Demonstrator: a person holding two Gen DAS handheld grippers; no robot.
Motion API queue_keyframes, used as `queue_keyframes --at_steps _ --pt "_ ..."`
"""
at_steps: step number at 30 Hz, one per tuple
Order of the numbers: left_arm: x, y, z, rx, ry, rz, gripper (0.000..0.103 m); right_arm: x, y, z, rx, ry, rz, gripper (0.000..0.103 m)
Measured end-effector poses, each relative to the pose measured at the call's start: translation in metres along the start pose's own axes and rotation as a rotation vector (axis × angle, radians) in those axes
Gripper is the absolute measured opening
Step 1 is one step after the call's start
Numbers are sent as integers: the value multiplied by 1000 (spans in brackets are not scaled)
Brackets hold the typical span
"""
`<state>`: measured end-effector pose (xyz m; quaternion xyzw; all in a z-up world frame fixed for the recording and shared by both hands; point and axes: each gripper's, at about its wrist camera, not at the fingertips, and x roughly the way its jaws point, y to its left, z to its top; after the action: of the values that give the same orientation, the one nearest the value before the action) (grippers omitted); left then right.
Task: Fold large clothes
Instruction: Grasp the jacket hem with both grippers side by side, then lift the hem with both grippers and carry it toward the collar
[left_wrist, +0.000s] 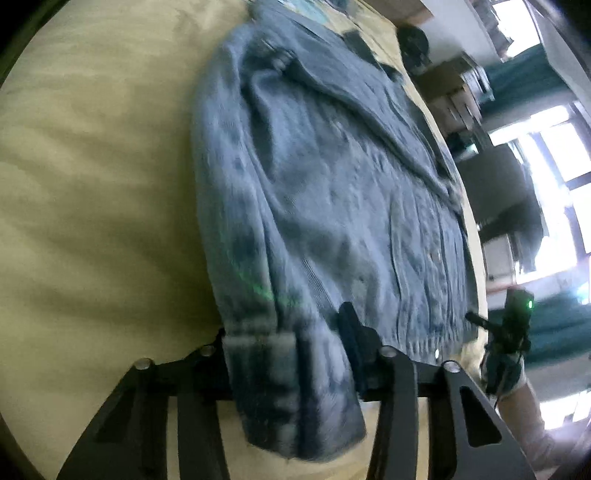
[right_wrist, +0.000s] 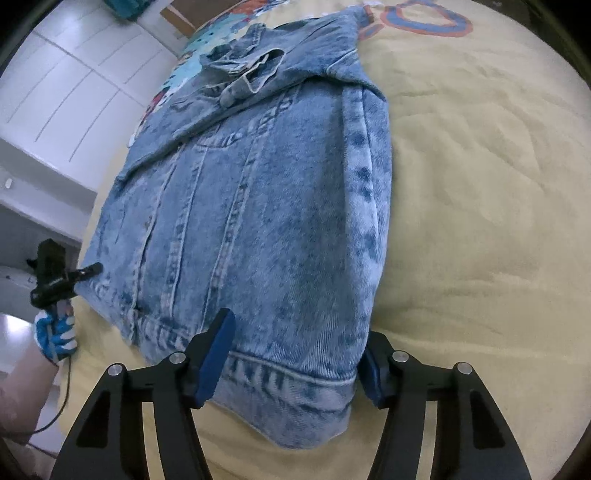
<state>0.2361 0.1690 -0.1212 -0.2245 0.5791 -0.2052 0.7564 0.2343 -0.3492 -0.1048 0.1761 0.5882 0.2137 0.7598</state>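
Right wrist view: the denim jacket (right_wrist: 258, 206) lies flat on a yellow bedspread (right_wrist: 480, 221), sleeves folded in over the body, collar at the far end.
Right hand-held gripper (right_wrist: 295, 362): fingers spread, one each side of the jacket's hem corner, the blue pads (right_wrist: 216, 363) not visibly pressing the cloth.
Left wrist view: blurred; the same jacket (left_wrist: 332, 192) stretches away over the bedspread (left_wrist: 92, 184).
Left hand-held gripper (left_wrist: 291, 354): fingers apart, with a hem corner of the jacket between them.
Other gripper: each view shows the opposite gripper at the jacket's far hem corner, held in a gloved hand (right_wrist: 55, 332).
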Motion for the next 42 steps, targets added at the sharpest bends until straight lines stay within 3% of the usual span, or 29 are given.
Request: queue_keyframes --at_steps 6,12,17,24,29,36,42 --pt "-11 -1 -9 -4 -22 -42 31 -4 4 -12 -1 13 88 45" --pt "-7 -7 -9 -6 -18 -3 28 0 -5 -11 80 -26 101 41" --pt "-13 -21 -10 10 -60 -2 22 -5 -1 -8 69 -58 98 15" --pt "-40 -47 2 29 -165 -64 21 -32 10 4 54 -157 148 12" --pt "-68 -69 30 33 -268 -112 20 -61 21 28 43 -265 171 12" --pt "-95 -89 90 35 -379 -161 13 -98 33 86 11 -402 149 12" --pt "-103 -104 157 59 -434 -147 13 -108 42 150 5 -480 106 12"
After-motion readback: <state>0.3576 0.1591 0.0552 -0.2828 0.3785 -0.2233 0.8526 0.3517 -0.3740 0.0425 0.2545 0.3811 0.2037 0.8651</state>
